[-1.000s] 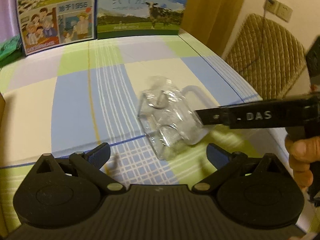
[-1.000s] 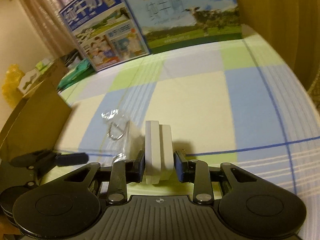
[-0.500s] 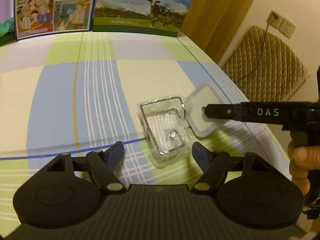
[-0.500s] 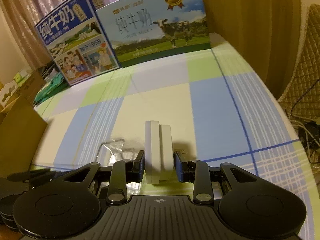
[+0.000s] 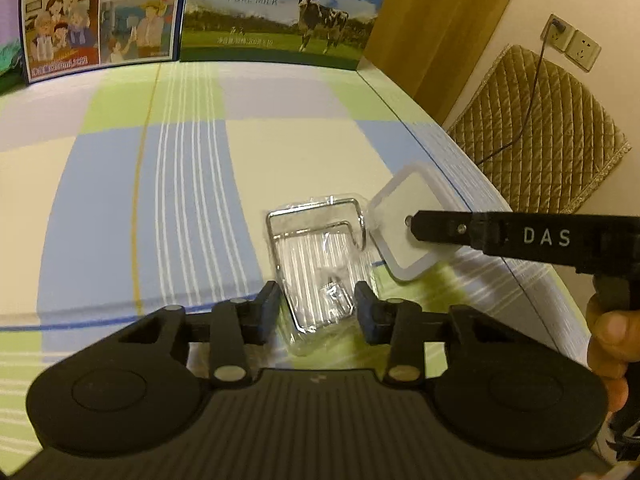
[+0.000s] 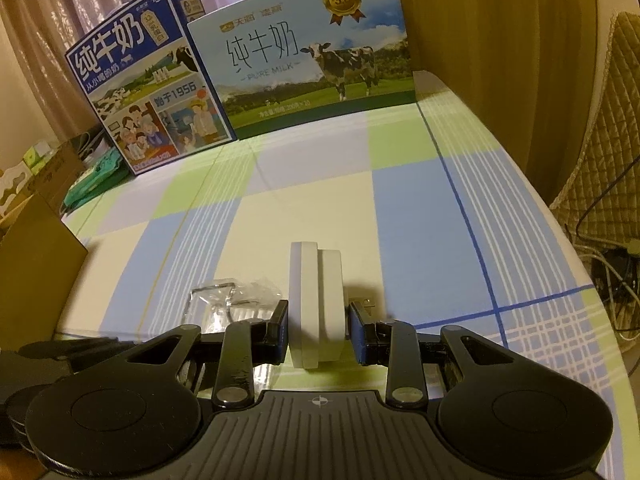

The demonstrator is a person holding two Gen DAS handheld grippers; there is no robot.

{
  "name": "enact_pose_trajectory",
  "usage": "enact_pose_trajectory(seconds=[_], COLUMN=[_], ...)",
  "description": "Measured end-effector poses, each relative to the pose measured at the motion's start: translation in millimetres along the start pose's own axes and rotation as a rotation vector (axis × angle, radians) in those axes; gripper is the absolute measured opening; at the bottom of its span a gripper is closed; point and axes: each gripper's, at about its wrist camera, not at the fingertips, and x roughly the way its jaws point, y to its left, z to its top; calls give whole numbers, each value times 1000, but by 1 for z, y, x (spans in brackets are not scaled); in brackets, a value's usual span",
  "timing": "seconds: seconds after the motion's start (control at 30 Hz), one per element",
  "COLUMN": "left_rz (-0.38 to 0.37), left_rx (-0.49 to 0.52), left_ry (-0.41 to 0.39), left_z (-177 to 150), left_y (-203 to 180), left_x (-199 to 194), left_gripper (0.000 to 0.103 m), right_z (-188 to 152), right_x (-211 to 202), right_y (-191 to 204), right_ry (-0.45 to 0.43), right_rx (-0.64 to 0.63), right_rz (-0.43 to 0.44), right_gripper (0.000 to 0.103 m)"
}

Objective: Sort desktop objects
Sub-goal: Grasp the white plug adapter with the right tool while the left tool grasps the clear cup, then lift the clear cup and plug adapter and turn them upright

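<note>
The left gripper (image 5: 316, 308) has narrowed — its jaws now flank the bagged wire hook (image 5: 320, 256); the right gripper (image 6: 318, 330) stays clamped on the white box (image 6: 316, 304).

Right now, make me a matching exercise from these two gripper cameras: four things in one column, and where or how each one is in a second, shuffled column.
Things:
1. white square case
2. clear packet with a wire hook
3. milk cartons
4. left gripper

Places or states:
A. standing at the far edge of the table
B. clamped on edge by the right gripper
C. partly closed around the packet, its state unclear
D. lying flat on the checked tablecloth

Pairs: 1-B, 2-D, 3-A, 4-C
</note>
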Motion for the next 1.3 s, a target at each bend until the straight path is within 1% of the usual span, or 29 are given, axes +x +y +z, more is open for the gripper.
enact_pose_trajectory(seconds=[0.07,0.13,0.27,0.37,0.47,0.6,0.7,0.73,0.8,0.87,0.9,0.93,0.97,1.0,1.03,1.1,1.17,1.23,1.3], left_rz=[23,47,61,85,96,126,153,163,171,162,154,146,141,136,132,126,127,115,104], left_rx=[21,39,54,62,85,126,166,178,185,168,163,164,166,166,166,155,146,112,77], left_ry=[9,17,49,65,71,70,70,70,70,74,74,73,71,68,66,59,50,40,29], left_z=[-1,-3,-14,-27,-44,-73,-97,-105,-118,-128,-132,-135,-137,-139,-141,-144,-147,-149,-150], left_y=[-2,-3,-3,-5,-9,-14,-17,-18,-16,-10,-8,-7,-6,-5,-3,1,6,13,20], left_x=[-3,-9,-25,-46,-74,-110,-128,-132,-138,-141,-142,-144,-146,-147,-149,-152,-156,-160,-165], left_gripper=[29,28,28,27,26,26,26,26,26,26,26,26,26,27,27,27,27,27,29], right_z=[0,-2,-10,-19,-30,-60,-99,-112,-137,-156,-165,-171,-176,-179,-182,-184,-182,-176,-172], right_x=[0,-1,-11,-28,-50,-83,-100,-103,-104,-104,-104,-106,-107,-110,-113,-120,-126,-127,-125], right_y=[1,4,13,18,25,51,81,88,101,110,112,114,115,116,117,117,115,108,103], right_ry=[7,18,60,84,81,65,48,48,60,68,77,83,88,83,73,52,24,1,-8], right_rx=[-2,-3,-10,5,-16,-170,-364,-412,-500,-567,-588,-598,-595,-582,-568,-520,-450,-366,-301], right_rz=[4,9,41,68,70,22,-49,-62,-73,-66,-51,-34,-10,15,34,67,83,96,105], right_gripper=[28,28,28,28,28,28,28,28,28,29,31,42,58,64,68,68,68,68,71])
